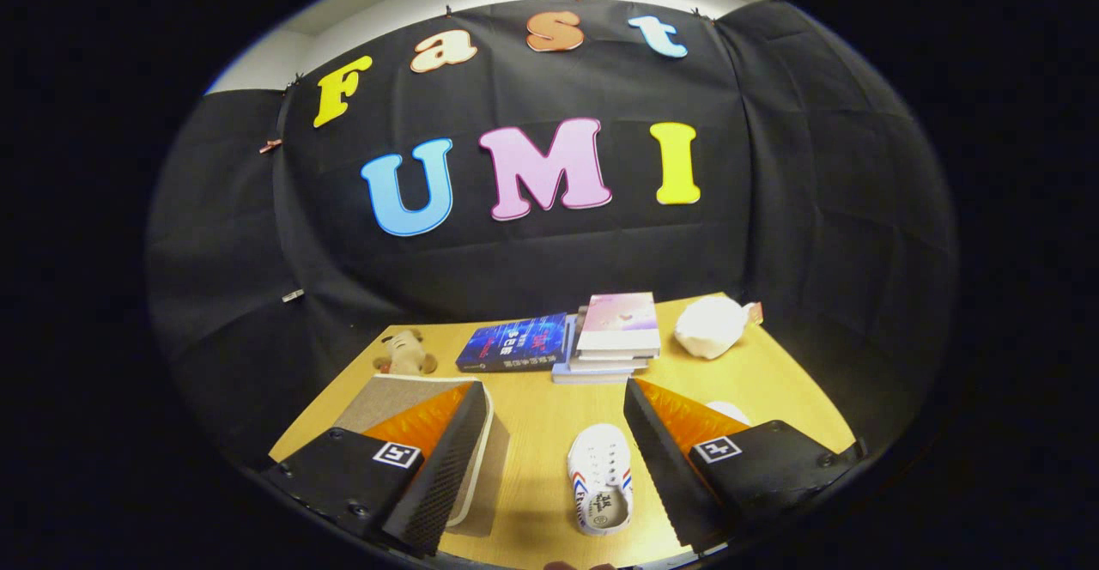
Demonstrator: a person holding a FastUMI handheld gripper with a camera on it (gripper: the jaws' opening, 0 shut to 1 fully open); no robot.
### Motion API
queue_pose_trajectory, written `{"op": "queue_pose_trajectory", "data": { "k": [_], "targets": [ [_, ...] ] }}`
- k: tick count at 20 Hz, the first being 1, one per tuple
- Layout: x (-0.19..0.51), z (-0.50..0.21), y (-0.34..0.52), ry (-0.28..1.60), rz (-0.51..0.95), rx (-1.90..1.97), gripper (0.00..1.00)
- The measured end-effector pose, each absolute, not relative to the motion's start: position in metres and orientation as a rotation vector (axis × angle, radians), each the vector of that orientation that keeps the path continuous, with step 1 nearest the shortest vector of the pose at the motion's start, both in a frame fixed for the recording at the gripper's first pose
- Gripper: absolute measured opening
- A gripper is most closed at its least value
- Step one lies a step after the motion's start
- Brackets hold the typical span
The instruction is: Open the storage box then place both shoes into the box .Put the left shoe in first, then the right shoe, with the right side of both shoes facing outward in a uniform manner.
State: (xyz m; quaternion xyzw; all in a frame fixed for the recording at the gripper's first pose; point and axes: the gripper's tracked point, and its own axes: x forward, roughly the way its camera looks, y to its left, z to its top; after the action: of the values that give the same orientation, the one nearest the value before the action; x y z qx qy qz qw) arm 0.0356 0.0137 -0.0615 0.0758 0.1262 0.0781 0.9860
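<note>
The fingers are spread wide and pinch nothing, angled down over the near edge of the counter. Each finger carries a square black-and-white marker tag. A white shoe with red and blue side stripes lies between them, nearer the right finger, its opening toward the near edge; the print on its insole is too small to read. A second shoe peeks out just beyond the right finger, mostly hidden. The box, pale with a grey lid, sits closed behind the left finger near the counter's left edge. Along the far edge lie a plush toy, a blue book whose cover writing is unreadable, a stack of books and a white bundle.
</note>
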Motion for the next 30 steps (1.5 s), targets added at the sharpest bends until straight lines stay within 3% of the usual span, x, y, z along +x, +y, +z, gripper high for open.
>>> {"op": "queue_pose_trajectory", "data": {
  "k": [6, 18, 24, 30],
  "targets": [
    [0.043, -0.11, 0.03, 0.481, 0.327, 0.314, 0.99],
    [0.008, -0.2, 0.102, 0.902, 0.82, 0.65, 0.98],
    [0.0, -0.217, 0.13, 1.011, 0.958, 0.799, 0.98],
    [0.005, -0.218, 0.151, 1.102, 1.004, 0.985, 0.98]
  ]
}}
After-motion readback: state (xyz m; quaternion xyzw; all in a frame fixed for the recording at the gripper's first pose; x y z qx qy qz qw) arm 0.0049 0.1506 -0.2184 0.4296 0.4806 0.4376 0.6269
